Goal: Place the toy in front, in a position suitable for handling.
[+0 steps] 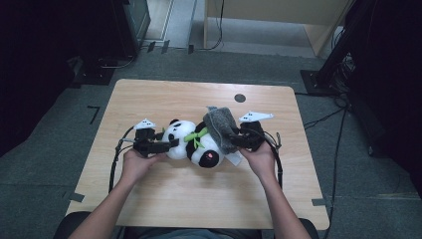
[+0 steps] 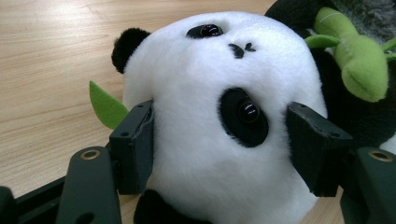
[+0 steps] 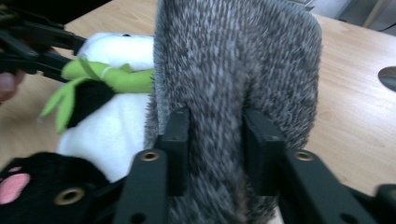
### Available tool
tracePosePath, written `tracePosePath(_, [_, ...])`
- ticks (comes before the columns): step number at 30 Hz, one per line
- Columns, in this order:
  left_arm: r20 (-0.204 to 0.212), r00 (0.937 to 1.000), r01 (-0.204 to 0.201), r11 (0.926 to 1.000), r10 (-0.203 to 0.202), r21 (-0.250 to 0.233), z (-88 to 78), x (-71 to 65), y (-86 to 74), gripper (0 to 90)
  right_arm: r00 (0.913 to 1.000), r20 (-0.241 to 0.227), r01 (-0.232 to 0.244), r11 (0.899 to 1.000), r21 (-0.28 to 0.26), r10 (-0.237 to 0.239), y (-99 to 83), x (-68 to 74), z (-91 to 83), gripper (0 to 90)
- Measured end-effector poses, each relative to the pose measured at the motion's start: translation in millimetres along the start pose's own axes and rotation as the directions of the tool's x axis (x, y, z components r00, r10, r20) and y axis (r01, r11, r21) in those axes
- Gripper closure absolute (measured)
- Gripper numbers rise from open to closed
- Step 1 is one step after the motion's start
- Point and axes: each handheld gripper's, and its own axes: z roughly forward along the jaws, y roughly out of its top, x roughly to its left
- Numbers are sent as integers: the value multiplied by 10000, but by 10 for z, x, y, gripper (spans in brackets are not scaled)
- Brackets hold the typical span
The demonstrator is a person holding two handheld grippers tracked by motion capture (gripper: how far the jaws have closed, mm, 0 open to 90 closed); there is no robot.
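Left gripper view first: my left gripper (image 2: 219, 149) has its jaws about half open around the panda (image 2: 219, 116), pads pressed into the white head on both sides, so the toy stays pinned on its back on the table (image 2: 46, 60). A green leaf (image 2: 106, 106) pokes out just beside the near jaw.

Right gripper view: my right gripper (image 3: 212, 149) has a fold of the grey cloth (image 3: 243, 60) between its pads, jaws only partly apart with fur bunched between them. I judge it a grip, though perhaps a loosening one. The cloth stands draped over the panda's belly, beside the bamboo (image 3: 112, 77); I read this as wrapping or dressing the toy.

High view: panda mid-table between both hands (image 1: 261, 159), with a dark round mark (image 1: 240, 98) on the tabletop farther off.
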Motion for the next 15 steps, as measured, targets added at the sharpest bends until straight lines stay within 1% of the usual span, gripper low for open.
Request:
tracePosePath(1, [-5, 10000, 17, 10000, -17, 7, 0, 0, 1, 316, 10000, 58, 42, 10000, -87, -41, -7, -4, 21, 617])
tracePosePath(2, [-12, 10000, 23, 10000, -23, 3, 1, 0, 0, 316, 10000, 0, -87, 9998, -189, 87, -10, -12, 34, 617])
tracePosePath(3, [-20, 10000, 15, 10000, -15, 2, 2, -1, 0, 317, 9997, -64, -253, 9992, -298, 251, -15, -17, 38, 647])
tracePosePath(4, [-30, 10000, 13, 10000, -13, -7, 3, -2, -1, 318, 9996, -36, -264, 9986, -453, 263, -24, -18, 45, 668])
tracePosePath(6, [-44, 10000, 37, 10000, -37, 0, 4, -4, 0, 320, 9993, -23, -362, 9977, -577, 361, -43, -35, 73, 709])
tracePosePath(8, [-38, 10000, 72, 10000, -72, -33, 8, -6, -1, 324, 9984, 168, -537, 9973, -494, 546, -48, -64, 92, 763])
tracePosePath(9, [-25, 10000, 83, 9999, -83, -59, 11, -5, -1, 326, 9981, 363, -482, 9980, -403, 497, -48, -77, 100, 780])
tracePosePath(10, [-3, 9999, 108, 9999, -108, -92, 14, 0, -2, 328, 9975, 546, -439, 9985, -339, 457, -54, -94, 107, 788])
tracePosePath(11, [27, 9999, 123, 9999, -123, -106, 16, 4, -2, 330, 9966, 608, -545, 9981, -279, 561, -62, -124, 112, 793])
tracePosePath(13, [50, 9999, 100, 9999, -99, -106, 15, 7, -3, 331, 9936, 633, -936, 9955, -113, 941, -86, -196, 111, 797])
tracePosePath(15, [64, 10000, 57, 9999, -56, -117, 12, 9, -7, 332, 9916, 865, -971, 9952, 107, 958, -128, -262, 118, 797])
